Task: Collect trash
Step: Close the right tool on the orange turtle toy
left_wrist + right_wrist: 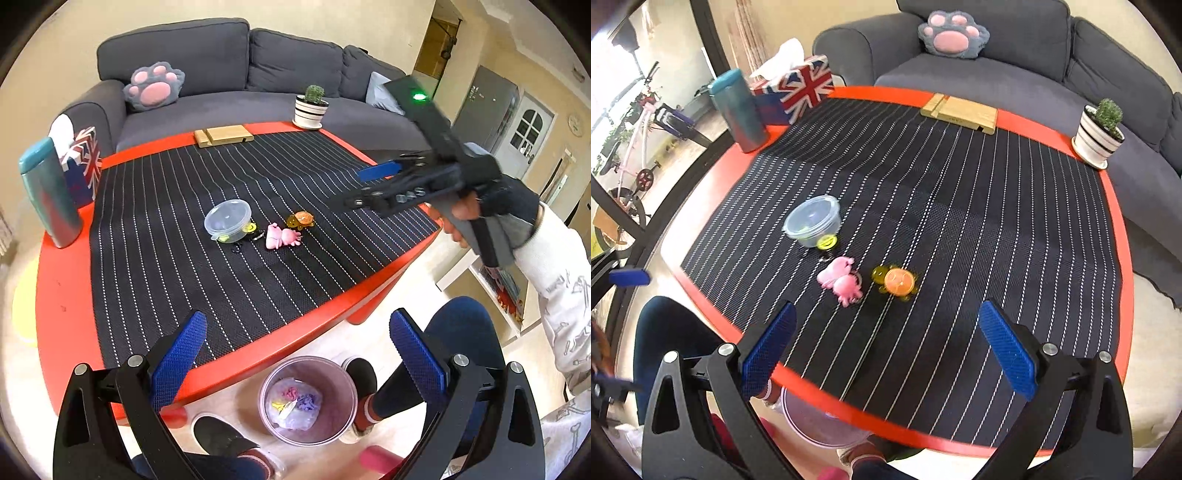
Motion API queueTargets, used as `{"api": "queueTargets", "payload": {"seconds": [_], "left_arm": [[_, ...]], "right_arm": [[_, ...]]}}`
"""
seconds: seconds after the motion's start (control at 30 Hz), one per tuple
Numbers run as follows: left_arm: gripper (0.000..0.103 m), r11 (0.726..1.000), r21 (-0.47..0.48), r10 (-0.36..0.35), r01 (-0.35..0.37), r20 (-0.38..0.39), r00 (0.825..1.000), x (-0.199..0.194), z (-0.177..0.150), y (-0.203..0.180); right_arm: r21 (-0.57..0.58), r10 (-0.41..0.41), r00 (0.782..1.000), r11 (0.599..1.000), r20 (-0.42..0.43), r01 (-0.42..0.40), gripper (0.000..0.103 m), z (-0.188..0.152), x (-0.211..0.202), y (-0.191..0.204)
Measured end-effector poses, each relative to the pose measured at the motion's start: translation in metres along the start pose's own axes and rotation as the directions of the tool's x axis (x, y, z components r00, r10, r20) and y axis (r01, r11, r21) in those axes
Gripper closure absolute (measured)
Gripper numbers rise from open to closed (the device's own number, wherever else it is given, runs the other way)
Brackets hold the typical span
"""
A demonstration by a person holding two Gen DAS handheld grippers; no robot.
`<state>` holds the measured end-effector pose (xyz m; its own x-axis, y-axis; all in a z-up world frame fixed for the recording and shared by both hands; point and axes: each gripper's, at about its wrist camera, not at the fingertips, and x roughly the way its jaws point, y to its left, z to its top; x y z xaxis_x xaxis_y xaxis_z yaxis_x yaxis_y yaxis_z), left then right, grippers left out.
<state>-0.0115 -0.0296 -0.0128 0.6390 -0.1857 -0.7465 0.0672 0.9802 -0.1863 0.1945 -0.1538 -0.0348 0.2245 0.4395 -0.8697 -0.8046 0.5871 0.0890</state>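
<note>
My right gripper (886, 350) hangs with jaws spread and empty over the near edge of the tabletop (1115, 236); the pink toy (842, 282) and orange turtle (895, 280) lie just ahead of them at mid-frame, the clear lidded tub (812, 219) up and left. My left gripper (295, 354), jaws also spread wide and empty, sits above the bin (308, 400) at the bottom of its frame, so I judge the right is nearer.
</note>
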Motion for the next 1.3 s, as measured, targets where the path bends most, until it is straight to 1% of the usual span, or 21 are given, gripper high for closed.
{"api": "queueTargets", "payload": {"seconds": [0.1,0.23,0.3,0.37,0.43,0.47,0.53,0.6,0.77,0.83,0.93,1.3], "left_arm": [[0.008,1.0,-0.002,-0.003,0.003,0.002,1.0,0.001,0.001,0.001],[0.008,1.0,-0.004,-0.005,0.005,0.001,1.0,0.002,0.001,0.002],[0.008,1.0,-0.006,-0.006,0.006,0.002,1.0,0.002,0.002,0.004],[0.008,1.0,-0.009,-0.006,0.006,0.002,1.0,0.003,0.003,0.005],[0.008,1.0,-0.009,-0.004,0.004,0.004,1.0,0.002,0.003,0.006],[0.008,1.0,-0.009,-0.004,0.004,0.006,1.0,0.002,0.003,0.006],[0.008,1.0,-0.01,-0.005,0.005,0.007,1.0,0.002,0.003,0.007],[0.008,1.0,-0.011,-0.006,0.006,0.007,1.0,0.003,0.003,0.007],[0.008,1.0,-0.011,-0.007,0.007,0.007,1.0,0.003,0.003,0.007],[0.008,1.0,-0.011,-0.006,0.006,0.006,1.0,0.003,0.003,0.007],[0.008,1.0,-0.013,-0.004,0.005,0.008,1.0,0.003,0.003,0.007],[0.008,1.0,-0.016,-0.012,0.013,0.007,1.0,0.008,0.006,0.01]], "right_arm": [[0.022,-0.001,0.999,1.0,-0.039,0.001,0.007,0.011,0.018,-0.005],[0.045,0.002,0.996,0.999,-0.087,0.002,0.018,0.021,0.039,-0.008],[0.064,0.013,0.994,0.998,-0.111,-0.006,0.021,0.025,0.048,-0.01],[0.083,0.03,0.99,0.996,-0.135,-0.019,0.026,0.028,0.057,-0.012],[0.099,0.038,0.987,0.995,-0.158,-0.023,0.036,0.031,0.064,-0.014],[0.102,0.038,0.985,0.995,-0.168,-0.021,0.038,0.032,0.066,-0.014],[0.108,0.041,0.983,0.994,-0.181,-0.021,0.045,0.032,0.071,-0.014],[0.112,0.04,0.98,0.994,-0.196,-0.018,0.047,0.032,0.075,-0.015],[0.12,0.046,0.975,0.993,-0.219,-0.02,0.048,0.03,0.082,-0.015],[0.124,0.051,0.974,0.992,-0.221,-0.024,0.054,0.03,0.083,-0.014],[0.126,0.06,0.972,0.992,-0.229,-0.031,0.058,0.031,0.087,-0.014],[0.142,0.075,0.973,0.989,-0.219,-0.044,0.063,0.027,0.085,-0.019]]}}
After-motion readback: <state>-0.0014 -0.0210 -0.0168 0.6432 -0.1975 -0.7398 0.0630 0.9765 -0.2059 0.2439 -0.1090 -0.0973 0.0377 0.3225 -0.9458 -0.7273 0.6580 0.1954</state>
